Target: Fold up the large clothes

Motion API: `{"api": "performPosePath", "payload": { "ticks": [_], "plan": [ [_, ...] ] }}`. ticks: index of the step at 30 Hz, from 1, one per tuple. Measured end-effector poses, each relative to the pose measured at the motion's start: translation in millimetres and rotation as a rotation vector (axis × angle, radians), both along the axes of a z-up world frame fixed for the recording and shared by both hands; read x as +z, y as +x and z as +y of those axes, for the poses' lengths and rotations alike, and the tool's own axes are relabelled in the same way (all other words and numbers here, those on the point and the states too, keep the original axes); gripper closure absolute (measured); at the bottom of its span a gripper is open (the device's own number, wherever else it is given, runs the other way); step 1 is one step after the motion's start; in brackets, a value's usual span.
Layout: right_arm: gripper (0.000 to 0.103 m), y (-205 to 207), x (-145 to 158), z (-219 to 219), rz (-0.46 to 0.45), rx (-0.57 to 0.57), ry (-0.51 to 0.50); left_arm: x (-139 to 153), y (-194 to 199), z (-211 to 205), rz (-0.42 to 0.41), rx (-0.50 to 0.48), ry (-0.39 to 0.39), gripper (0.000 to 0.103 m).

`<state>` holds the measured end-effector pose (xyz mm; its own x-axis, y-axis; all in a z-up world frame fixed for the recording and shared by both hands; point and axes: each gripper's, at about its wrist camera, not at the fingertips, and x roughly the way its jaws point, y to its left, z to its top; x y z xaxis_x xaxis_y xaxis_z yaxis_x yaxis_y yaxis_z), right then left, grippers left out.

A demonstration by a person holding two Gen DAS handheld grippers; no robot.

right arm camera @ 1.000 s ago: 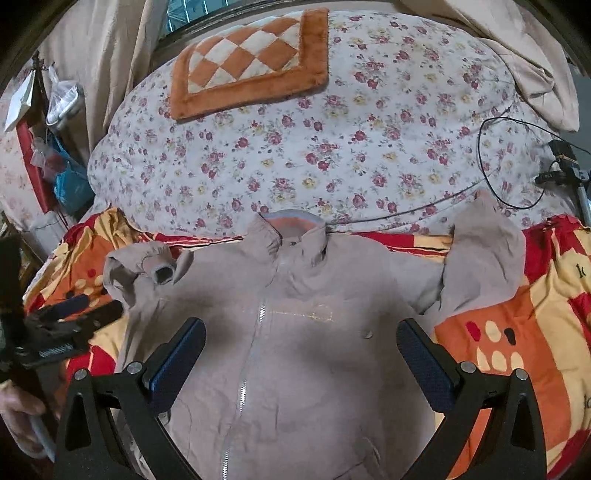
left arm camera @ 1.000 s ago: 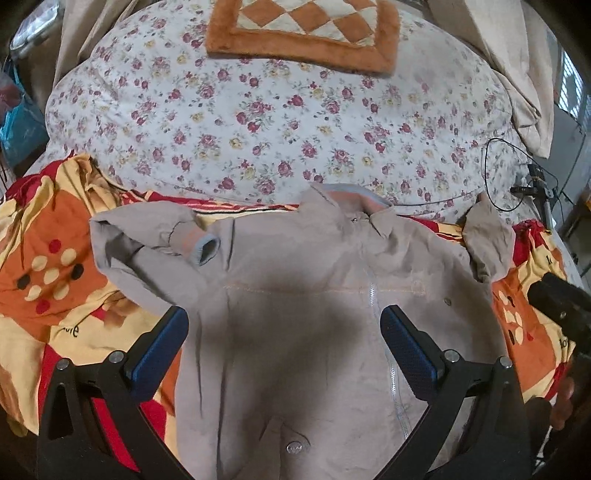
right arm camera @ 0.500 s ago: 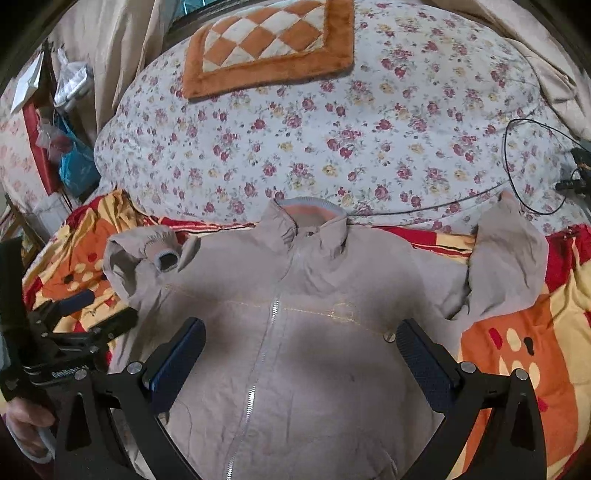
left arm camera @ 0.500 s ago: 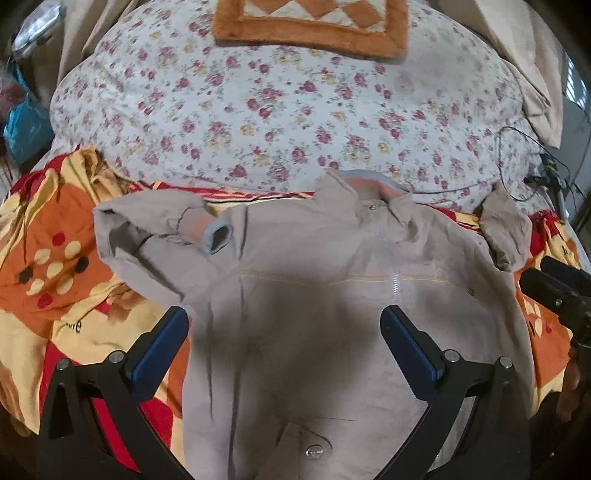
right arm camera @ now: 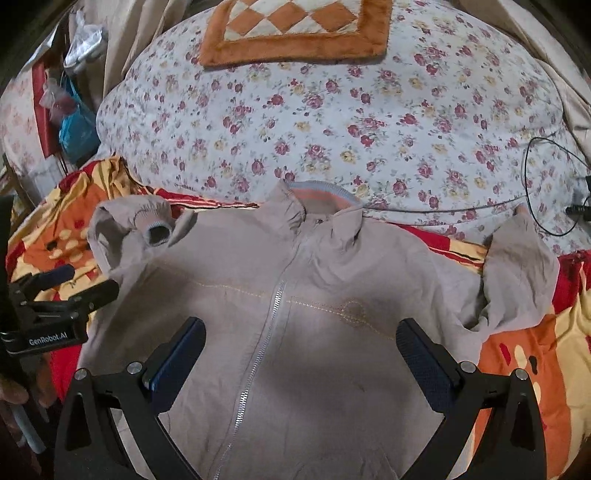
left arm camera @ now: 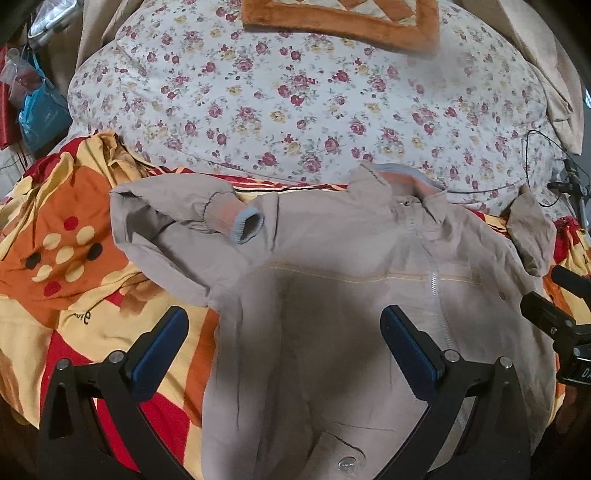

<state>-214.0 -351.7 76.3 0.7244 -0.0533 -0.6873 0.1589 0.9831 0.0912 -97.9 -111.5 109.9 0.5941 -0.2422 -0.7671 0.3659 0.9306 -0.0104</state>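
A taupe zip-front jacket [left arm camera: 332, 295] lies face up on the bed, collar toward the far side; it also fills the right wrist view [right arm camera: 314, 295]. Its left sleeve [left arm camera: 177, 221] is folded in, the cuff [left arm camera: 245, 227] lying at the shoulder. Its right sleeve [right arm camera: 521, 273] is bunched beside the body. My left gripper [left arm camera: 284, 343] is open and empty above the jacket's left chest. My right gripper [right arm camera: 301, 354] is open and empty above the zipper [right arm camera: 273, 314]. Each gripper shows at the edge of the other's view.
The jacket rests on an orange, red and yellow blanket [left arm camera: 74, 277]. Behind it lies a white floral duvet [left arm camera: 295, 99] with an orange checkered cushion [right arm camera: 295, 29] on it. A black cable [right arm camera: 535, 177] runs at the far right. Blue bags [left arm camera: 40, 114] sit left of the bed.
Both grippers have moved a little forward and leftward over the jacket. The jacket has not moved. Both stay open.
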Motion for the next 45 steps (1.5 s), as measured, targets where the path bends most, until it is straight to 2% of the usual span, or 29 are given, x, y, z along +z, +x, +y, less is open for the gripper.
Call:
{"api": "performPosePath", "payload": {
  "ticks": [14, 45],
  "plan": [
    [0.000, 5.4, -9.3, -6.6, 0.005, -0.048, 0.035, -3.5, 0.0, -5.0, -0.008, -0.002, 0.007, 0.000],
    [0.000, 12.5, -21.5, -7.7, 0.014, -0.094, 0.028, -11.2, 1.6, -11.0, -0.013, 0.010, 0.022, 0.000]
  ]
}}
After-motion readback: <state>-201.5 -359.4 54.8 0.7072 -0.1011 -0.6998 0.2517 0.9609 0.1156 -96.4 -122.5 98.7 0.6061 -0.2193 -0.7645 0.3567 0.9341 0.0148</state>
